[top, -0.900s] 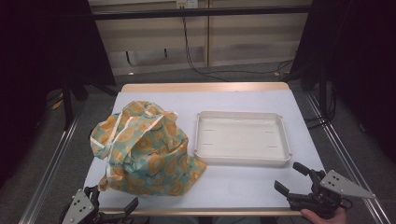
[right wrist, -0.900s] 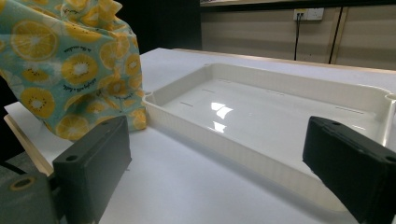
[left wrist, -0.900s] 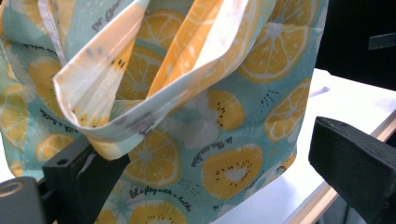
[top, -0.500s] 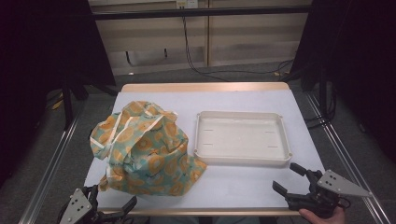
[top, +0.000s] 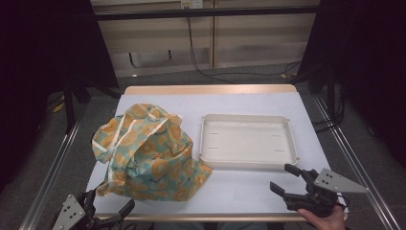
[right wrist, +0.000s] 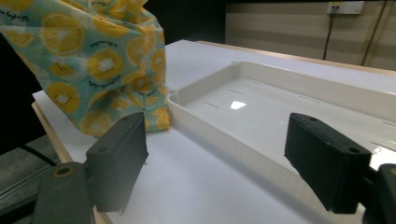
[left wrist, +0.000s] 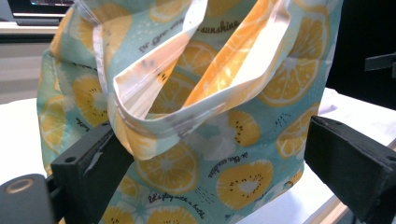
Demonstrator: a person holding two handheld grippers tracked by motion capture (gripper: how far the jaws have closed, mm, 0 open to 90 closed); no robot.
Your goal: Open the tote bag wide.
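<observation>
Your left gripper (top: 107,215) sits at the near left corner of the white tabletop (top: 249,191), jaws spread wide and holding nothing. In the left gripper view, the crumpled fabric bag (left wrist: 187,121) printed with orange slices rises right in front of those jaws, its pale handle loop (left wrist: 154,88) drooping between them, though neither jaw presses on the cloth. From above, the bag (top: 148,153) lies heaped on the left half of the tabletop, its right edge just beside the shallow cream tray (top: 292,148), which lies flat at centre right. Your right gripper (top: 289,179) rests at the near right edge, jaws likewise standing well apart and empty, pointed toward the tray's near rim (right wrist: 224,140).
</observation>
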